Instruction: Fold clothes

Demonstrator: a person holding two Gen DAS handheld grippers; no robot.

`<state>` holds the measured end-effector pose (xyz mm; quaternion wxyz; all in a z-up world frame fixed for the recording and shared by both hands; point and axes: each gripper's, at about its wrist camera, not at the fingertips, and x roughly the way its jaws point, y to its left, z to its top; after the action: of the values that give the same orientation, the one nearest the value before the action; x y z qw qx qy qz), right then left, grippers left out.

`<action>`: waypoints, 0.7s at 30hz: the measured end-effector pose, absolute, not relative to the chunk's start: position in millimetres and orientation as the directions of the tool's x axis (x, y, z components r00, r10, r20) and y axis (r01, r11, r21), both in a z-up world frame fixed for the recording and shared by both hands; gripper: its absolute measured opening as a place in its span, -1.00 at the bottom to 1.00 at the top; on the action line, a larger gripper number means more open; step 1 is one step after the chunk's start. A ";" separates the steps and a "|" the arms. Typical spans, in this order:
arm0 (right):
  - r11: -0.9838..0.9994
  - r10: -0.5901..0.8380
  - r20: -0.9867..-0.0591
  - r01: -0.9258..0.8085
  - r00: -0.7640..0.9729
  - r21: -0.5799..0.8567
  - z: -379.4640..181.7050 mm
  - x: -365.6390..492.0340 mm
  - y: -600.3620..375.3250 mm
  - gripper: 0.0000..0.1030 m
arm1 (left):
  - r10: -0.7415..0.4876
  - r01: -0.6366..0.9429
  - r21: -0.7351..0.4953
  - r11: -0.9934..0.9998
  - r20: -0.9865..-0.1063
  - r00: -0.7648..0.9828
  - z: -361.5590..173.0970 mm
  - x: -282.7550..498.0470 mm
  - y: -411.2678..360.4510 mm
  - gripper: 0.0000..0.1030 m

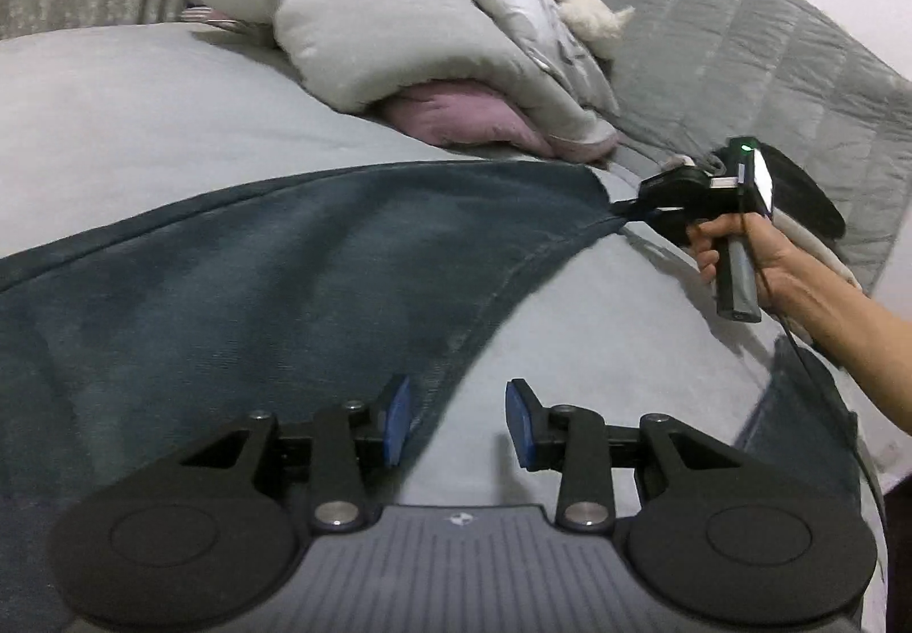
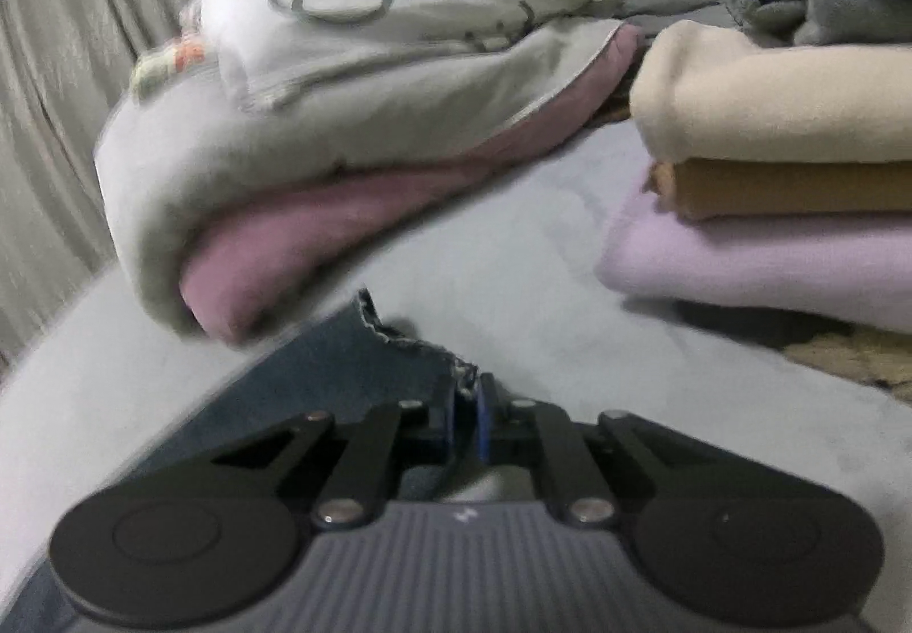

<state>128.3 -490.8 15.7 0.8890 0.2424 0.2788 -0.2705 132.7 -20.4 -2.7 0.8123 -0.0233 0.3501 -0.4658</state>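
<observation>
Denim garment (image 1: 285,291) pinched by right fingers (image 2: 483,422), left fingers (image 1: 521,422) spread

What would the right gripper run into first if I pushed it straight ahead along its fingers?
Probably the messy grey and pink pile ahead and slightly left. The right gripper is shut on the frayed corner of the dark blue garment, with bare bedsheet beyond. Depth is unclear; it might pass between that pile and the folded stack.

My right gripper (image 2: 467,419) is clamped on the frayed corner of the dark blue cloth (image 2: 365,365), over the grey bed (image 2: 513,268). Ahead left I see a grey and pink pile (image 2: 319,131); right, a folded stack (image 2: 786,188) of cream, tan and lilac.
</observation>
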 end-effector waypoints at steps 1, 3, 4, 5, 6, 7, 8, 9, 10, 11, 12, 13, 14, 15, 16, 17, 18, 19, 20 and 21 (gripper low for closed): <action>0.753 -0.349 -0.640 0.611 0.684 0.243 11.8 129.7 -488.6 -0.87 | -0.775 0.743 -0.369 0.558 -0.553 0.308 -0.1 133.9 -22.5 -0.35; 0.786 -0.360 -0.653 0.593 0.666 0.172 12.5 132.4 -484.1 -0.79 | -0.778 0.745 -0.379 0.549 -0.557 0.290 6.0 137.0 -25.6 -0.35; 0.797 -0.363 -0.654 0.584 0.664 0.151 15.9 132.8 -483.4 -0.66 | -0.780 0.745 -0.380 0.549 -0.552 0.293 8.6 137.7 -25.4 -0.34; 0.796 -0.352 -0.650 0.581 0.674 0.171 20.4 130.7 -487.4 -0.50 | -0.783 0.748 -0.368 0.552 -0.537 0.314 17.1 140.5 -28.5 -0.32; 0.795 -0.341 -0.642 0.575 0.687 0.194 25.0 128.4 -491.5 -0.44 | -0.784 0.751 -0.361 0.554 -0.529 0.324 21.0 143.1 -32.1 -0.31; 0.797 -0.326 -0.622 0.561 0.712 0.224 30.0 126.1 -496.4 -0.38 | -0.786 0.753 -0.354 0.554 -0.521 0.333 24.1 145.7 -35.8 -0.31; 0.800 -0.306 -0.602 0.542 0.737 0.257 34.6 125.0 -501.6 -0.37 | -0.786 0.753 -0.350 0.557 -0.514 0.344 25.9 150.0 -42.1 -0.31; 0.802 -0.276 -0.586 0.518 0.762 0.296 38.1 125.3 -507.0 -0.37 | -0.787 0.753 -0.345 0.561 -0.506 0.354 27.5 154.6 -48.8 -0.31; 0.800 -0.232 -0.568 0.487 0.789 0.350 41.4 128.5 -514.6 -0.37 | -0.787 0.752 -0.341 0.564 -0.498 0.365 29.1 159.2 -55.5 -0.31; 0.795 -0.195 -0.555 0.462 0.808 0.392 43.1 133.7 -521.1 -0.37 | -0.785 0.746 -0.343 0.570 -0.495 0.372 26.9 166.1 -64.8 -0.31; 0.794 -0.169 -0.553 0.445 0.816 0.413 43.9 140.0 -526.2 -0.37 | -0.783 0.740 -0.347 0.577 -0.492 0.380 24.2 173.3 -74.5 -0.31; 0.793 -0.147 -0.551 0.431 0.821 0.431 44.4 145.8 -530.6 -0.37 | -0.786 0.737 -0.354 0.576 -0.488 0.380 20.8 179.2 -82.6 -0.31; 0.793 -0.135 -0.552 0.424 0.823 0.438 44.0 151.9 -534.0 -0.37 | -0.788 0.735 -0.361 0.575 -0.485 0.379 17.3 184.9 -90.5 -0.31; 0.794 -0.117 -0.553 0.412 0.825 0.448 42.9 163.8 -540.3 -0.36 | -0.791 0.733 -0.367 0.573 -0.481 0.378 13.9 190.6 -98.3 -0.31; 0.793 -0.098 -0.555 0.401 0.826 0.458 41.4 175.4 -546.4 -0.36 | -0.793 0.732 -0.371 0.572 -0.479 0.377 10.4 192.8 -102.6 -0.31; 0.788 -0.076 -0.560 0.394 0.825 0.473 38.7 185.6 -552.3 -0.31 | -0.794 0.731 -0.374 0.571 -0.478 0.376 6.9 194.4 -106.4 -0.31; 0.783 -0.056 -0.566 0.388 0.822 0.487 35.6 195.0 -557.7 -0.28 | -0.795 0.730 -0.376 0.570 -0.476 0.375 3.5 196.0 -110.2 -0.31; 0.776 -0.040 -0.572 0.386 0.819 0.498 31.1 202.1 -561.7 -0.24 | -0.797 0.730 -0.379 0.569 -0.475 0.374 0.0 197.6 -114.0 -0.31; 0.772 -0.032 -0.578 0.387 0.815 0.504 25.9 208.8 -565.1 -0.21 | -0.798 0.729 -0.382 0.568 -0.474 0.373 -3.4 199.3 -117.8 -0.31; 0.774 -0.023 -0.583 0.384 0.812 0.504 21.4 213.4 -566.8 -0.20 | -0.799 0.728 -0.385 0.567 -0.472 0.372 -6.9 200.9 -121.5 -0.31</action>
<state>213.4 -566.8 21.4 0.8976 0.3168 0.2849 -0.1133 200.9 -121.5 -6.9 0.8264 -0.0557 0.3168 -0.4621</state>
